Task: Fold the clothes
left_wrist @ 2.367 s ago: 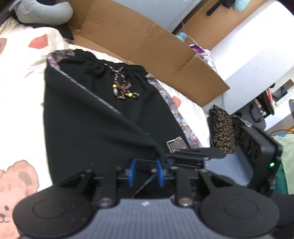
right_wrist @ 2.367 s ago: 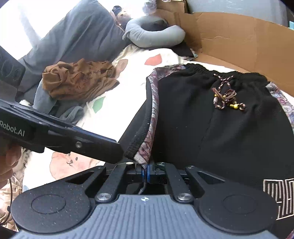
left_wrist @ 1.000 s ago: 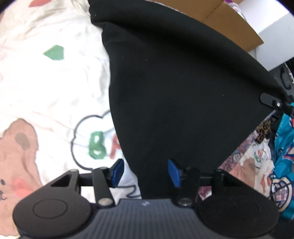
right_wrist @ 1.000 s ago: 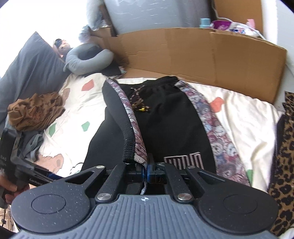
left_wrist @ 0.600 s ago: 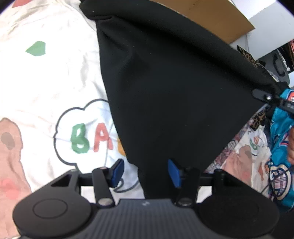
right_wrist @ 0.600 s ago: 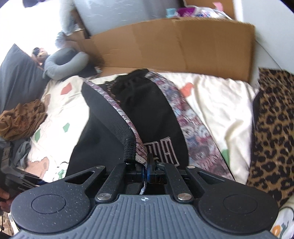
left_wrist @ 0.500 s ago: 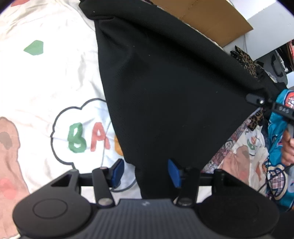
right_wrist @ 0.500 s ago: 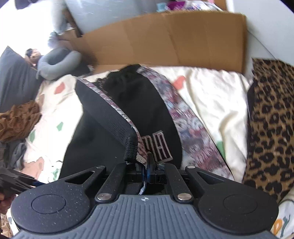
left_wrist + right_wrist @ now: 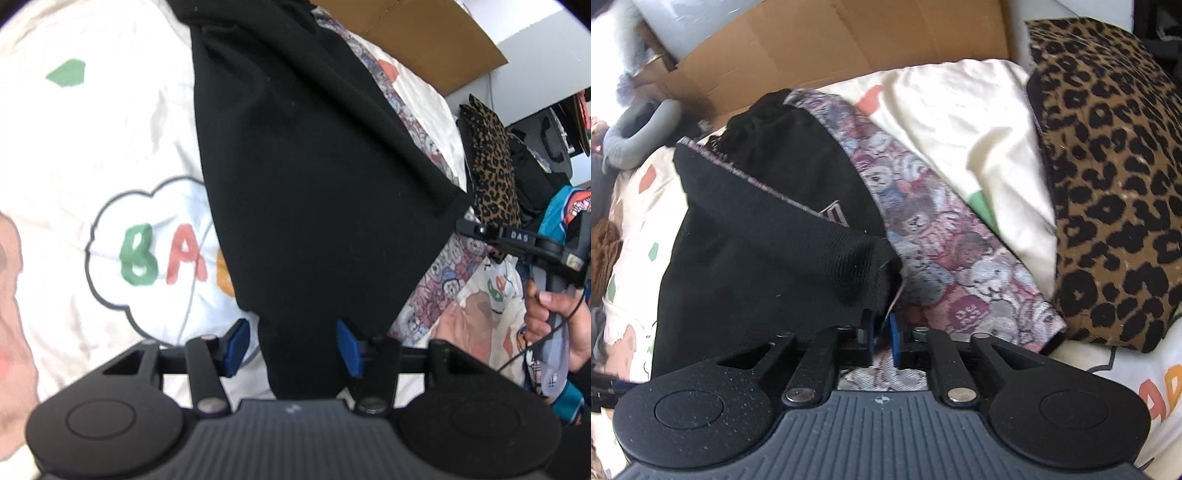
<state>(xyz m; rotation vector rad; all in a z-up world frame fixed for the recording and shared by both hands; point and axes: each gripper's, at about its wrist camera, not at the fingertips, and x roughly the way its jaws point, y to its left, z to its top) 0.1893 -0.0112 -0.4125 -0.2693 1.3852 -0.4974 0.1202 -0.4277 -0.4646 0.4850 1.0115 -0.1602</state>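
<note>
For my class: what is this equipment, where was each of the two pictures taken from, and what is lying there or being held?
No robot: a person carries a hand-held gripper in each hand, each with a camera looking along its fingers. The left hand-held gripper stands open around a fold of the black shorts on a cartoon-print bedsheet. The right hand-held gripper is opening, the shorts' corner between its pads, beside a leopard-print cloth. Cardboard stands behind.

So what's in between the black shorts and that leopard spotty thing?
In the right wrist view, a stretch of cream bedsheet with colored patches lies between the black shorts and the leopard cloth. Nothing else sits on that stretch.
</note>
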